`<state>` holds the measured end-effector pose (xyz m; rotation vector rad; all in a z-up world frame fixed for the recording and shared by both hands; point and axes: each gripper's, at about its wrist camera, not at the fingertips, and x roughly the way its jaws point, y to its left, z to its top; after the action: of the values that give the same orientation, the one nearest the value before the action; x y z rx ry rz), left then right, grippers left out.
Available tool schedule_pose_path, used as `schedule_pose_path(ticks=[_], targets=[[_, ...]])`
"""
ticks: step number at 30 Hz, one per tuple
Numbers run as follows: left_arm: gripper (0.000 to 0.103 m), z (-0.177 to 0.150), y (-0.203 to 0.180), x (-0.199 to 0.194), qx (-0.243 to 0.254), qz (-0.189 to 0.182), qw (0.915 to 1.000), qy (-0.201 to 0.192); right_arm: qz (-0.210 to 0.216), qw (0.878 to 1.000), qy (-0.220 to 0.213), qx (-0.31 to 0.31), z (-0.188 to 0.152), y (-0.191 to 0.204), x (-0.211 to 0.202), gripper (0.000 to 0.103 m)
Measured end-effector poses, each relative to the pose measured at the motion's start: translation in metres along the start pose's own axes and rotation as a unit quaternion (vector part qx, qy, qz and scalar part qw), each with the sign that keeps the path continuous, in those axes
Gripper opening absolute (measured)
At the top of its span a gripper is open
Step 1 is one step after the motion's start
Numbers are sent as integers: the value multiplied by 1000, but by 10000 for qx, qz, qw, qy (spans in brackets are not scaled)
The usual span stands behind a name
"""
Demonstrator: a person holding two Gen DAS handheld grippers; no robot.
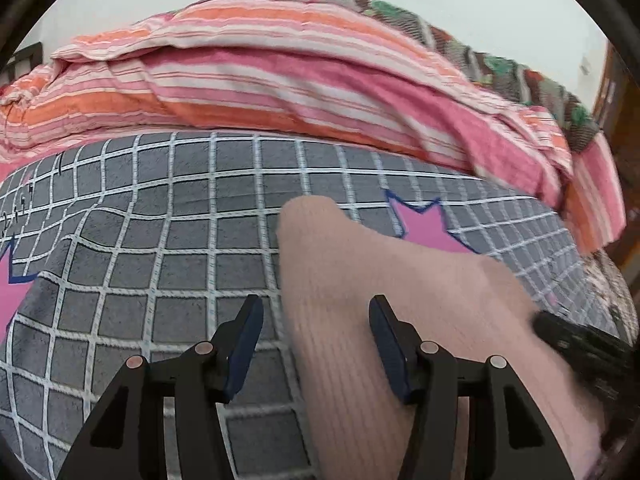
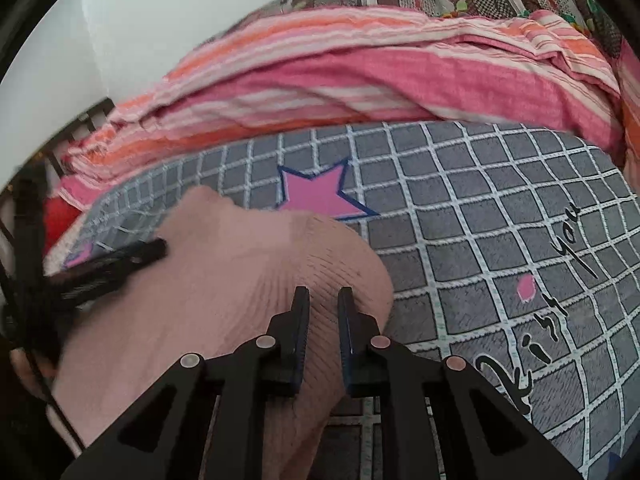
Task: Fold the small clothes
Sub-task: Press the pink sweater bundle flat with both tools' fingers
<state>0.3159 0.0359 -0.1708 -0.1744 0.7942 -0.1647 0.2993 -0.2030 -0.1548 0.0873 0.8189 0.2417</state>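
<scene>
From my left wrist view, my left gripper (image 1: 316, 320) stands half open at the lower middle, the ribbed pink sock (image 1: 360, 288) running up between its pads across the grey checked sheet (image 1: 160, 240), unpinched. At lower middle of the right wrist view, my right gripper (image 2: 324, 300) is nearly closed, pinching a ridge of that sock (image 2: 224, 264). I judge the fold is starting; next I must close the left and carry one end over.
</scene>
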Motion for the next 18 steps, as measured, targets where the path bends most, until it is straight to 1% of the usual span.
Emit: schedule_pose_path(ticks=[2, 3, 5, 8, 10, 13, 16, 18], targets=[[54, -5, -2, -11, 33, -371, 9993, -37, -32, 10000, 20, 45, -2, -4, 1, 12], [56, -8, -4, -16, 36, -530, 9986, -37, -6, 9999, 61, 130, -2, -8, 2, 12], [58, -15, -8, -25, 100, -695, 9975, -66, 68, 9996, 58, 268, -4, -14, -1, 12], [58, -25, -14, -36, 316, -577, 9977, -139, 96, 9991, -97, 395, -6, -18, -14, 13], [58, -30, -15, -42, 399, -595, 9973, -152, 177, 9986, -276, 412, -7, -15, -29, 15], [58, -38, -17, -50, 541, -632, 9964, -170, 399, 9977, -523, 181, -10, -3, -45, 17], [59, -43, -22, -55, 709, -569, 9957, -189, 459, 9978, -446, -168, -17, 14, -44, 17], [59, -48, -25, -57, 850, -465, 9951, -175, 305, 9986, -315, -290, -22, 19, -35, 17]])
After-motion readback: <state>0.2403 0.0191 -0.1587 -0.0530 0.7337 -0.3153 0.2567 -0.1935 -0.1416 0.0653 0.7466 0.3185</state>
